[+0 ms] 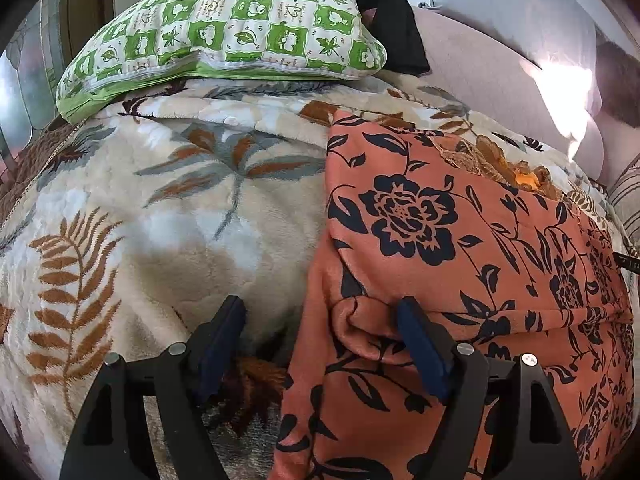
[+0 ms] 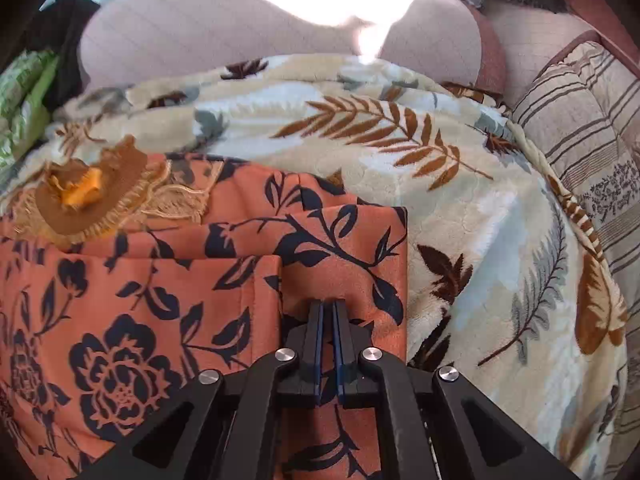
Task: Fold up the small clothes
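An orange garment with black flowers (image 1: 440, 220) lies folded on a cream leaf-patterned fleece blanket (image 1: 180, 200). My left gripper (image 1: 320, 312) is open at the garment's near left edge: its right finger (image 1: 416, 340) rests on a rumpled fold of the cloth, and its left finger (image 1: 224, 336) is over bare blanket. In the right wrist view the garment (image 2: 160, 280) shows stacked folded layers and a brown fringed neck patch (image 2: 92, 196). My right gripper (image 2: 328, 304) is shut, tips down on the top layer near its right edge, with orange cloth showing in the slit between the pads.
A green-and-white checked pillow (image 1: 224, 28) lies at the back left with a black cloth (image 1: 392, 20) behind it. A pinkish sofa back (image 2: 200, 32) rises beyond the blanket (image 2: 480, 200). A striped cushion (image 2: 580, 128) sits at the right.
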